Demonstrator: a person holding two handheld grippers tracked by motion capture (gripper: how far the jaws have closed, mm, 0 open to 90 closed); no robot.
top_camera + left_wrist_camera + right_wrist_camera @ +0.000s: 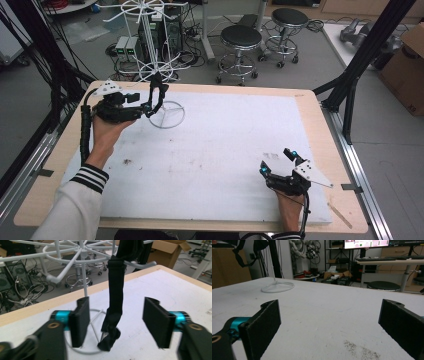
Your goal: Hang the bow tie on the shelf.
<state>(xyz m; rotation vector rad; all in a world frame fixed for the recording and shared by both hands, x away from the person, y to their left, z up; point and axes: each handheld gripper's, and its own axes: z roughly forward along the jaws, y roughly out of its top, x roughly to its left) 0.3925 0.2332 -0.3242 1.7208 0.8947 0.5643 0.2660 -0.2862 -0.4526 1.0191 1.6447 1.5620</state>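
Note:
A white wire rack (150,30) stands at the table's far left on a ring base (167,115). A black strap (159,92) hangs from one of its arms. My left gripper (145,103) is held up beside the strap, open. In the left gripper view the strap (116,290) hangs in the gap between the two pads without touching them, its bunched end (110,340) near the ring base (95,315); the left gripper (116,315) holds nothing. My right gripper (276,161) rests open on the white mat at the front right, and in its own view it (329,315) is empty.
A white mat (215,150) covers the wooden table (310,100). Dark specks (359,350) lie on the mat by the right gripper. Two stools (241,45) and cables stand beyond the far edge. A black frame post (350,95) rises at the right, with a cardboard box (407,60) behind it.

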